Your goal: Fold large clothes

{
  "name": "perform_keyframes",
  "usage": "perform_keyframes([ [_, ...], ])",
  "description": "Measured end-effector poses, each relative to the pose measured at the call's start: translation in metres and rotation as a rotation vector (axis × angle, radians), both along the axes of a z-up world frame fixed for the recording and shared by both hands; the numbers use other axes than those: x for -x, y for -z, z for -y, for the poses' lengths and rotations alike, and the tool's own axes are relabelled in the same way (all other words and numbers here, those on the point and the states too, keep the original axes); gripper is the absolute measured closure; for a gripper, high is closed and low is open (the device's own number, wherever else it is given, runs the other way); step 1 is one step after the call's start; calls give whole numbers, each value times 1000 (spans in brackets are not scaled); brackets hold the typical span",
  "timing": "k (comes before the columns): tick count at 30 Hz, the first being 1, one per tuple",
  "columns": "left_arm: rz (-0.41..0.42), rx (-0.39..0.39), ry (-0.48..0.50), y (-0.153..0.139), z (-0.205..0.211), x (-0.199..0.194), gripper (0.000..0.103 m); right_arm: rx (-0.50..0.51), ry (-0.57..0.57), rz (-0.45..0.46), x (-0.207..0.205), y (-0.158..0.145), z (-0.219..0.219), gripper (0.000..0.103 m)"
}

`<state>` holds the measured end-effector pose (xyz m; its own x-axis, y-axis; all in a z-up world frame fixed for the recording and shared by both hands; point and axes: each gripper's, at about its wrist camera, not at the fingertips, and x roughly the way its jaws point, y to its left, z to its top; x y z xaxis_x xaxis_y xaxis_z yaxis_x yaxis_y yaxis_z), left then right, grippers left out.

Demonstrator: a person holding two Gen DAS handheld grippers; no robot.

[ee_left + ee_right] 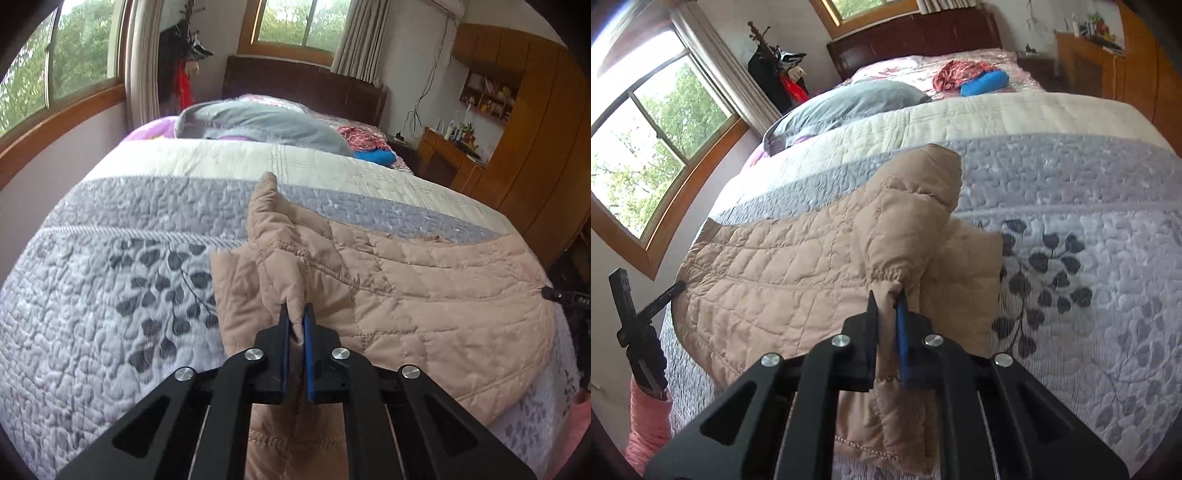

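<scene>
A tan quilted jacket (424,288) lies spread on the bed, near its front edge. My left gripper (296,314) is shut on a raised fold of the jacket at its left end, and the fabric stands up between the blue pads. In the right wrist view the jacket (783,266) spreads to the left. My right gripper (886,301) is shut on a gathered cuff-like fold at the jacket's right end. The left gripper also shows in the right wrist view (639,332), at the jacket's far end.
The bed wears a grey and white quilt (110,280) with a leaf print. A grey pillow (266,125) and red and blue clothes (975,79) lie near the dark headboard. Windows line the left wall. A wooden desk and wardrobe (524,140) stand on the right.
</scene>
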<state>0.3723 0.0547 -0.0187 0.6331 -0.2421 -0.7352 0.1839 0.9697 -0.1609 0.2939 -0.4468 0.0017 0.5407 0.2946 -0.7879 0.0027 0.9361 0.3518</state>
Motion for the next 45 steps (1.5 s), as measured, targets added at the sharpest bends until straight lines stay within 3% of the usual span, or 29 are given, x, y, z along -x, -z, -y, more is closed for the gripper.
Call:
perform_keyframes([
  [6, -139, -45, -14, 55, -1, -27, 94, 11, 42, -115, -30, 46, 4, 95],
  [11, -123, -88, 11, 69, 5, -26, 91, -16, 49, -164, -33, 82, 6, 92],
  [14, -135, -116, 0, 63, 8, -26, 86, 8, 71, -165, -29, 75, 4, 88],
  [15, -138, -108, -20, 56, 7, -25, 84, 20, 82, -158, -25, 70, 4, 82],
  [16, -129, -104, -49, 48, 3, -21, 76, 40, 98, -147, -21, 62, 4, 80],
  [17, -111, -108, -77, 39, 2, -16, 72, 79, 133, -120, -10, 48, 3, 80],
  [20, -8, -139, -136, 8, 4, 7, 74, 155, 179, -31, 16, 13, -19, 80],
  [22, 20, -114, -87, -8, 23, 23, 74, 137, 138, -6, 28, 1, -40, 80],
  [25, -22, -94, 3, -15, 65, 40, 74, 66, 3, -30, 42, -5, -90, 80],
  [28, -47, -107, 84, -9, 102, 53, 74, 102, -87, -47, 49, 1, -143, 80],
  [31, -70, -125, 116, 6, 118, 59, 74, 119, -111, -76, 54, 14, -167, 80],
  [38, -151, -198, 153, 59, 130, 56, 74, 163, -106, -170, 45, 61, -180, 82],
  [41, -125, -208, 156, 69, 131, 58, 73, 167, -97, -170, 38, 84, -182, 83],
  [45, -106, -216, 149, 72, 135, 62, 73, 186, -90, -144, 40, 87, -185, 83],
])
